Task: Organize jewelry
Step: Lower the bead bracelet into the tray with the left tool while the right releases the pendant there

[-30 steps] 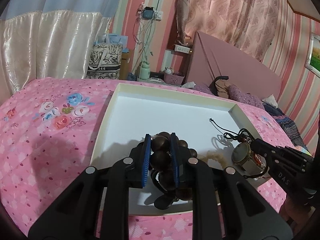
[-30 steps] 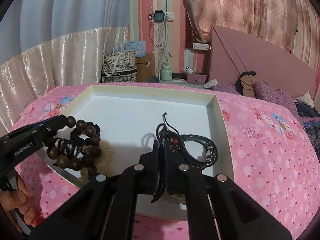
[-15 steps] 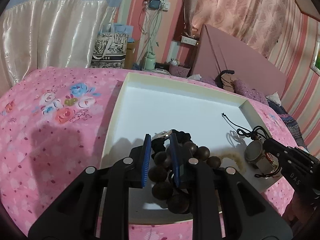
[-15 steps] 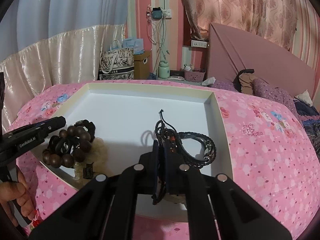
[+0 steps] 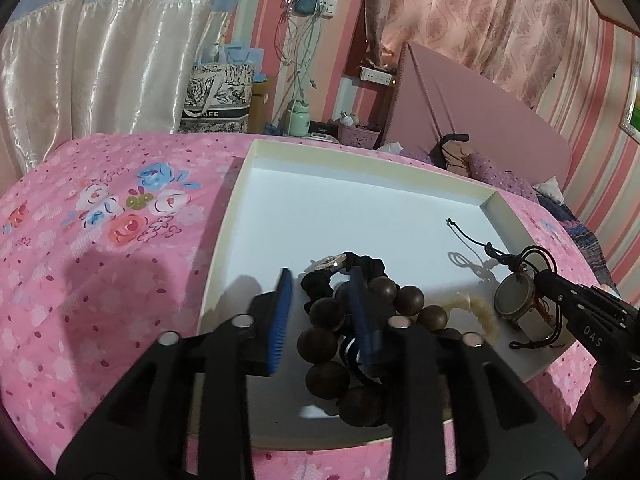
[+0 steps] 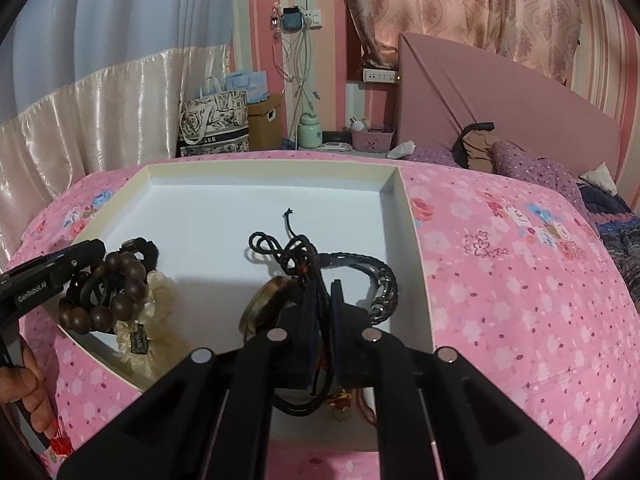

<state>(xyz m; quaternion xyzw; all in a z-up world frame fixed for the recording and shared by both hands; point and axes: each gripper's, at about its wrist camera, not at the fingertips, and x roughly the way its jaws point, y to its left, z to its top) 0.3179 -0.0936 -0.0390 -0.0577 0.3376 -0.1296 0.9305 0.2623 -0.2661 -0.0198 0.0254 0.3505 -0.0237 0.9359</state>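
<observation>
A white tray point(image 5: 360, 154) with a cream rim lies on the pink bed. A bracelet of big brown wooden beads point(image 5: 320, 314) rests on the tray floor beside a black scrunchie point(image 5: 362, 264). My left gripper point(image 5: 320, 276) straddles the beads with its jaws opening; the left pad stands clear of them. In the right wrist view the left gripper point(image 6: 94, 248) sits over the same beads point(image 6: 124, 280). My right gripper point(image 6: 325, 286) is shut on a bundle of black cords point(image 6: 296, 252) with a round watch point(image 6: 262, 306) hanging at its left. The left wrist view shows the right gripper point(image 5: 550, 280) and watch point(image 5: 514, 300) over the tray's right part.
A black braided bracelet point(image 6: 384, 280) lies by the tray's right wall point(image 6: 414, 264). A cream fluffy band point(image 6: 162, 292) and a dark pendant point(image 6: 138, 340) lie near the beads. Flowered pink bedding point(image 5: 100, 260) surrounds the tray. A hand point(image 6: 28, 384) shows at lower left.
The left gripper brought the bead bracelet down onto the tray floor and its jaws spread apart. The right gripper stays shut on the cords, with the watch now showing beside it.
</observation>
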